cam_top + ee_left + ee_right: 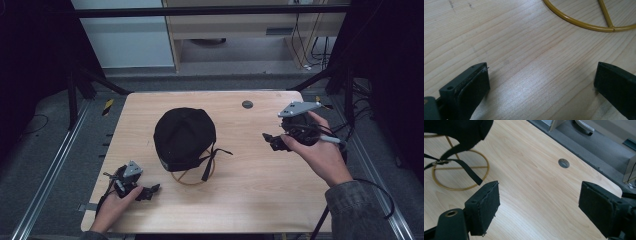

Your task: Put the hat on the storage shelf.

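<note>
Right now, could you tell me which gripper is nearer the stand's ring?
The left gripper: it sits low beside the yellow ring, while the right gripper is farther off.

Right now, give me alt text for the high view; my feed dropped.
A black cap sits on a gold wire stand mid-table, its strap hanging loose. The left tool rests open on the wooden table near its front left corner; the right tool, empty, is held above the table right of the cap.

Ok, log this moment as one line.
left hand-held gripper: open, empty, low over table | right hand-held gripper: open, empty | black cap: on gold wire stand, untouched
</note>
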Tool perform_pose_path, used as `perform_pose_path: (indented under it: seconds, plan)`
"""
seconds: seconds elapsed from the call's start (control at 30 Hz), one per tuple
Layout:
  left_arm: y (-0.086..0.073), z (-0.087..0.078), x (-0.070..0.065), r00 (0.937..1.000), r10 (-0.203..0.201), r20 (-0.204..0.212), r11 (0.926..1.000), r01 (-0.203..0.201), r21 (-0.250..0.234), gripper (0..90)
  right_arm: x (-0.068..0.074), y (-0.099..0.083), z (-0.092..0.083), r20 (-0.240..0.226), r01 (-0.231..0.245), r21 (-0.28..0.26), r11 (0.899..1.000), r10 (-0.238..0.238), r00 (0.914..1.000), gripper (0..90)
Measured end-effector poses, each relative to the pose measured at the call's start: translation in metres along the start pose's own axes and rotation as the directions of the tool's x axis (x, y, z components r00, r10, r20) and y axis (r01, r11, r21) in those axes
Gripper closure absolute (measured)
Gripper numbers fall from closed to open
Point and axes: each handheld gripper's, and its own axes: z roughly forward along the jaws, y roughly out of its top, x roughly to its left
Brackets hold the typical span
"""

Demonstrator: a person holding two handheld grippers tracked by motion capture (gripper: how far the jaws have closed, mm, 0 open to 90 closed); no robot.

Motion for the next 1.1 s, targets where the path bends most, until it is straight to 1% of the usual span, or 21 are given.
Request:
perform_pose_path:
  seconds: [0.17, 0.53, 0.8, 1.1]
  plan:
    - [0.000, 0.000, 0.000, 1.0000, -0.001, 0.000, 1.0000, 0.001, 0.000, 0.0, -0.001, -0.012, 0.002, 0.004, -0.015, 0.005, 1.000, 0.015, 0.9999, 17.0]
    - [0.000, 0.000, 0.000, 1.0000, 0.000, 0.000, 1.0000, 0.000, 0.000, 0.0, -0.001, -0.038, 0.010, -0.004, -0.047, 0.009, 0.999, 0.047, 0.9989, 15.6]
    - [0.000, 0.000, 0.000, 1.0000, 0.000, 0.000, 1.0000, 0.000, 0.000, 0.0, 0.003, -0.058, 0.022, -0.012, -0.066, 0.025, 0.997, 0.067, 0.9977, 14.3]
    - [0.000, 0.000, 0.000, 1.0000, -0.001, -0.001, 1.0000, 0.001, 0.000, 0.0, 0.010, -0.080, 0.037, -0.033, -0.092, 0.042, 0.995, 0.094, 0.9951, 14.2]
